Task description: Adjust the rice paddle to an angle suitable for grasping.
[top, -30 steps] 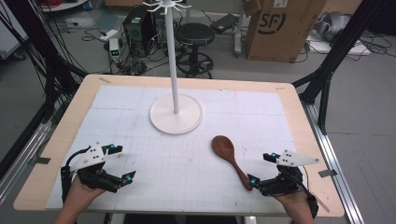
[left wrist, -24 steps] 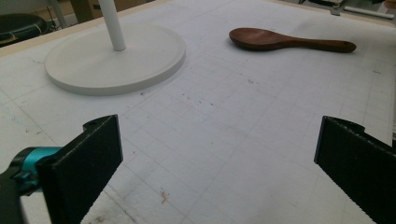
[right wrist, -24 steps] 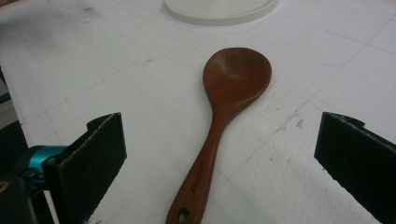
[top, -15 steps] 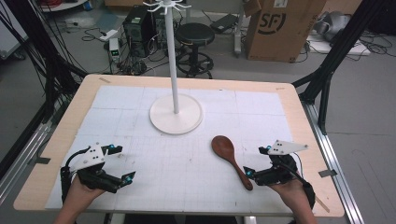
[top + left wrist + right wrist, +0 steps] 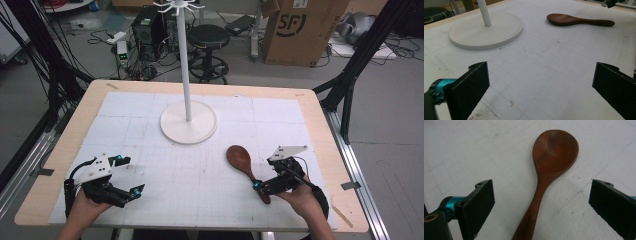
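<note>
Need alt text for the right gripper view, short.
A brown wooden spoon lies flat on a white gridded mat, bowl at the top and handle running down between the two black jaws of the right gripper. The jaws stand wide open on either side of the handle, not touching it.

We lose the wooden spoon's (image 5: pixel 549 170) handle end past the bottom edge at 6 o'clock in the right gripper view; faint lettering on it is too small to read. At 12 o'clock in the high view, the white stand's (image 5: pixel 186 75) top is cropped.
</note>
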`<act>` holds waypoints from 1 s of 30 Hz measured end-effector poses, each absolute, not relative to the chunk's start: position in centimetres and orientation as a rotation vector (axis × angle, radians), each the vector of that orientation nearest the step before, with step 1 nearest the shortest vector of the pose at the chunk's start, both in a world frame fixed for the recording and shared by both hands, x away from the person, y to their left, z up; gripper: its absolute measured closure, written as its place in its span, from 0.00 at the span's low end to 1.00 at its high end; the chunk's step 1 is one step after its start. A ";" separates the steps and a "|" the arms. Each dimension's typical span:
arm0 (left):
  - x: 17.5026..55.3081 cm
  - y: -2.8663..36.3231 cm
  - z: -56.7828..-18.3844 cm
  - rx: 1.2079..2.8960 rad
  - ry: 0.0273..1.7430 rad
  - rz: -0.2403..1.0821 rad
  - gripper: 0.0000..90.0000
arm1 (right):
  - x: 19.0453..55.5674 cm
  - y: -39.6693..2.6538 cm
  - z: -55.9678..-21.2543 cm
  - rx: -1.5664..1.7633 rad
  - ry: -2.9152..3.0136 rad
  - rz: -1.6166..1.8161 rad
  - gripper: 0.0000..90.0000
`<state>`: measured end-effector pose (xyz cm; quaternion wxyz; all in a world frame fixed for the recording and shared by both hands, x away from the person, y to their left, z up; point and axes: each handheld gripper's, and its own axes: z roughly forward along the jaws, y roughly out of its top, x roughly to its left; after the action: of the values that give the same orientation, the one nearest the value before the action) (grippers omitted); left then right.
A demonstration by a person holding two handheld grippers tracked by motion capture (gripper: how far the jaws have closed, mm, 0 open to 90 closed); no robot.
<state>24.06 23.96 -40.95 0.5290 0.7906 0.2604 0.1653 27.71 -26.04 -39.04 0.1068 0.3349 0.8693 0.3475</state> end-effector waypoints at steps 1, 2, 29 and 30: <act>24.0 24.0 -41.0 1.887 0.623 0.394 0.02 | 27.8 -25.8 -39.1 0.993 2.573 1.006 0.06; 24.1 24.0 -41.0 1.888 0.624 0.394 0.02 | 27.9 -25.7 -39.1 0.993 2.584 0.989 0.06; 24.1 24.1 -41.0 1.895 0.629 0.400 0.02 | 29.2 -23.5 -39.2 1.060 2.751 0.616 0.07; 24.1 24.1 -41.0 1.894 0.631 0.401 0.02 | 29.3 -23.4 -39.2 1.072 2.750 0.599 0.07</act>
<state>24.10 24.10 -40.98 0.5251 0.7916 0.2638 0.1675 29.26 -23.37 -39.20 0.0647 0.3551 0.9112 0.1986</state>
